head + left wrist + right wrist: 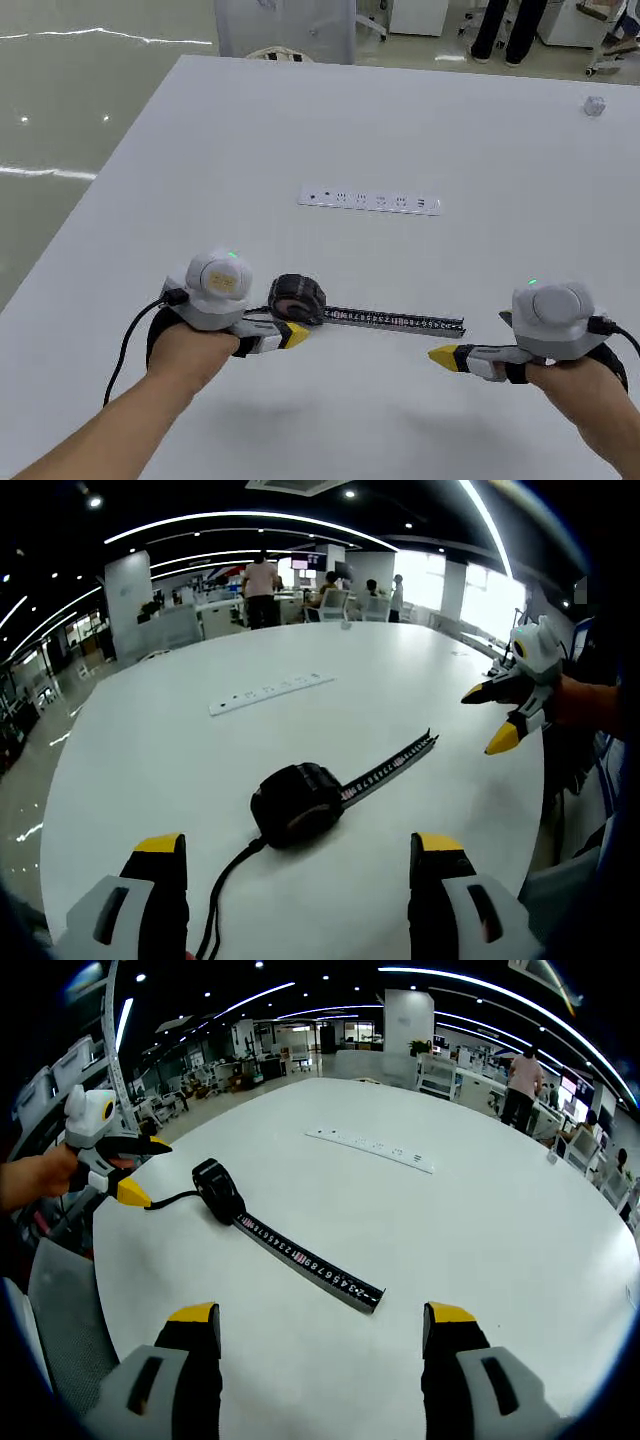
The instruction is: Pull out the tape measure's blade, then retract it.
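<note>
Bright office; white worktop (400,120) carries power strip (370,200) and tape (297,298), blade (395,321) out; left hand-held gripper (297,333) and right hand-held gripper (443,356) both released.

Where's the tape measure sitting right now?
In the head view, the tape measure lies on the white table just ahead of the left gripper, its blade stretched toward the right gripper.

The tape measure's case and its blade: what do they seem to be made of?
Case: probably black plastic or rubber, matte with a faint sheen on its round side.
Blade: likely thin coated metal, dark with pale printed numbers; it lies stiff and straight.
</note>
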